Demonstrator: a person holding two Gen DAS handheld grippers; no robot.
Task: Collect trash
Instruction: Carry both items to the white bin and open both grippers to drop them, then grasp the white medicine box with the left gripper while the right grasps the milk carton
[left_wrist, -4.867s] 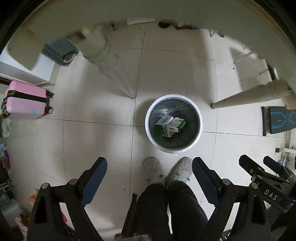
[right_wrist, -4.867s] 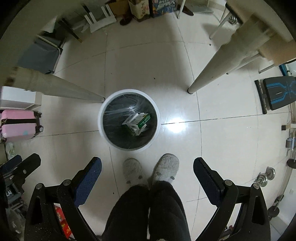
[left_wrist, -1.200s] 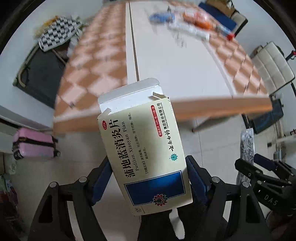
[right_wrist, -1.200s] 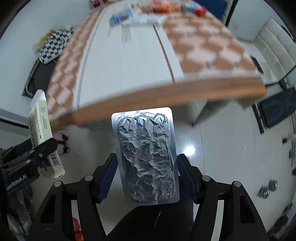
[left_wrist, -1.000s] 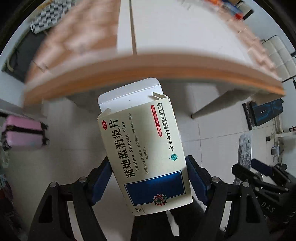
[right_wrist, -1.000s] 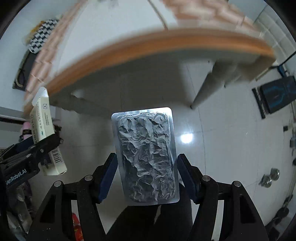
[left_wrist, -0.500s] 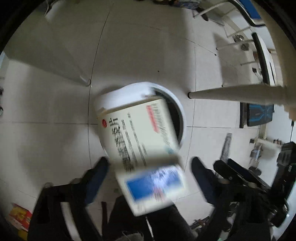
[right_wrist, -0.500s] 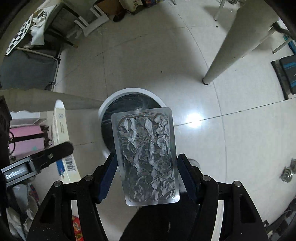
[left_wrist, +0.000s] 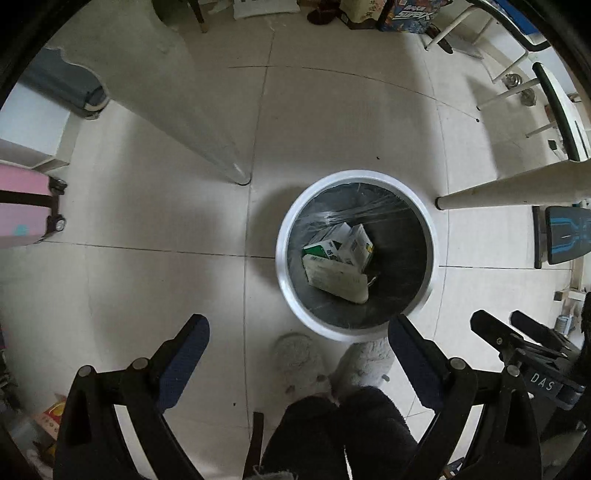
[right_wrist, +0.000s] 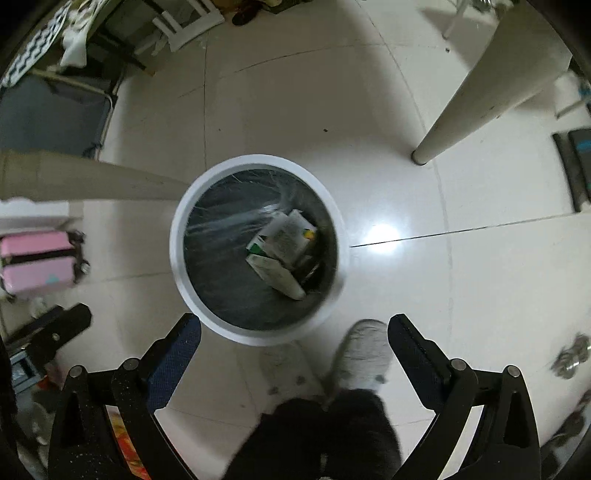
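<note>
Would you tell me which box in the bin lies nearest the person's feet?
The pale cream box, lying flat at the bin's near side; the green-and-white boxes sit behind it.

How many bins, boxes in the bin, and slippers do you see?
Bin: 1
Boxes: 2, a cream box and a green-and-white box
Slippers: 2, one beside the other
Total: 5

A pink suitcase (left_wrist: 23, 206) stands on the pale tiled floor (left_wrist: 147, 280), far left of the nearer white table leg (left_wrist: 207, 122). A 2nd table leg (left_wrist: 513, 188) slants in well to the right of it. 2 grey slippers (left_wrist: 299, 360) sit below, and cardboard boxes (left_wrist: 373, 11) lie beyond it at the far wall.
</note>
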